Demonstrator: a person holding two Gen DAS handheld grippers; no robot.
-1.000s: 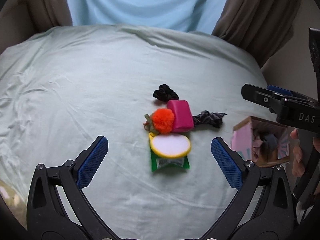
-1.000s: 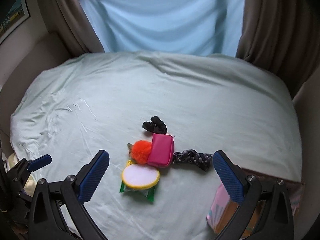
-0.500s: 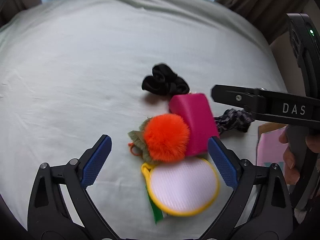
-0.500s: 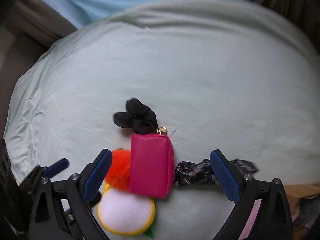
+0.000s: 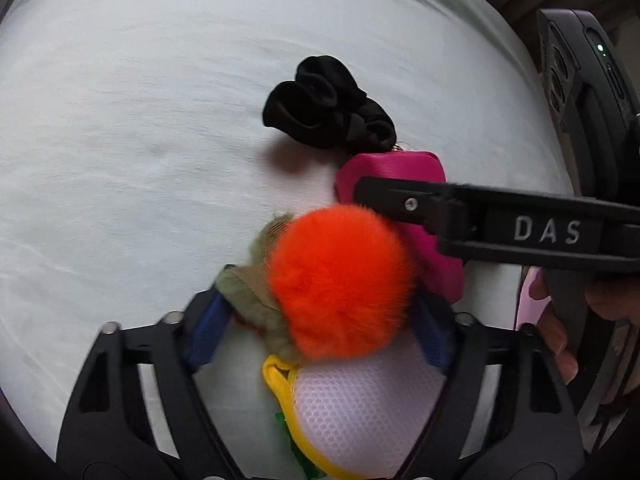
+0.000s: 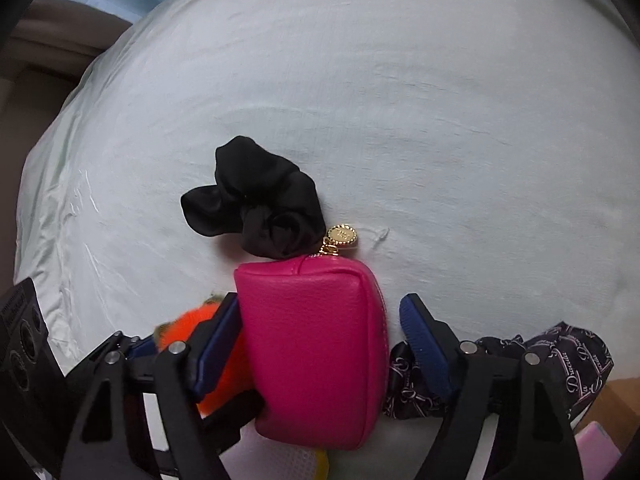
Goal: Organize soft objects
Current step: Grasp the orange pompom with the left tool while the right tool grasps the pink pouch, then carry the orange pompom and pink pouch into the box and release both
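Left gripper (image 5: 320, 330) closing around orange pompom (image 5: 338, 282) (contact unclear); right gripper (image 6: 320, 340) closing astride pink pouch (image 6: 316, 352), right pad apart, beside black scrunchie (image 6: 260, 208)

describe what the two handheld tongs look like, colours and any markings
Both tongs are black plastic with open triangular frames, silver screws at the joints and ribbed dark blue pads on the fingertips. The left tongs match the right tongs. Seen from the left wrist, the right one's finger carries raised DAS lettering, and its body has a small green light.
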